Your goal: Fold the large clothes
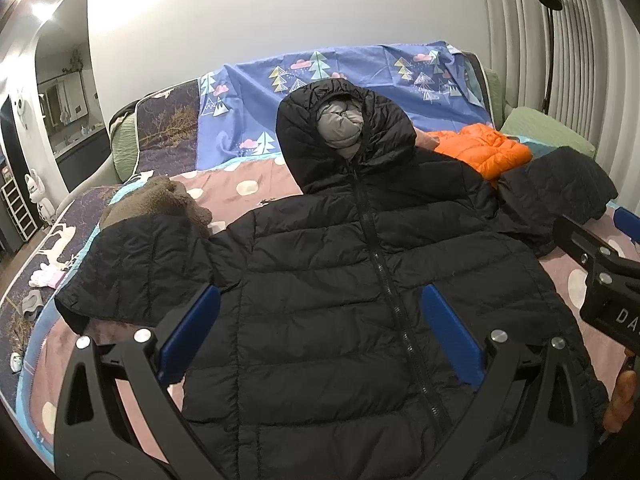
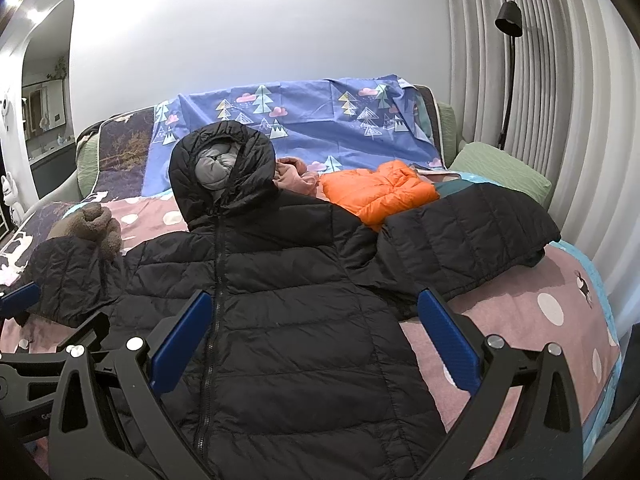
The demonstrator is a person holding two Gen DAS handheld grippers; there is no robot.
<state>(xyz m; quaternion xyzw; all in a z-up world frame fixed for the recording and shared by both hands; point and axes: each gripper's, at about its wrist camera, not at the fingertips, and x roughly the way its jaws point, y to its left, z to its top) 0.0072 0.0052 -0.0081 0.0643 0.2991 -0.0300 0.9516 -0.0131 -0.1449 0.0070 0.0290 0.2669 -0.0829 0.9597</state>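
Observation:
A black hooded puffer jacket [image 1: 320, 280] [image 2: 280, 300] lies face up on the bed, zipped, with both sleeves spread out to the sides. Its hood [image 1: 344, 128] points to the far wall and shows grey lining. My left gripper [image 1: 320, 300] hovers open above the jacket's lower front, blue pads wide apart, nothing between them. My right gripper [image 2: 316, 308] is open too, above the jacket's right half near the armpit. The right gripper's body [image 1: 604, 288] shows at the right edge of the left wrist view. The left gripper's fingertip [image 2: 20, 296] shows at the right wrist view's left edge.
An orange puffer jacket [image 1: 484, 150] [image 2: 376, 192] lies folded behind the right sleeve. A brown fleece item [image 1: 160, 200] [image 2: 92, 220] sits by the left sleeve. A patterned blue sheet [image 1: 340, 76] drapes the headboard. A green pillow [image 2: 500, 172] and a floor lamp [image 2: 508, 24] stand at right.

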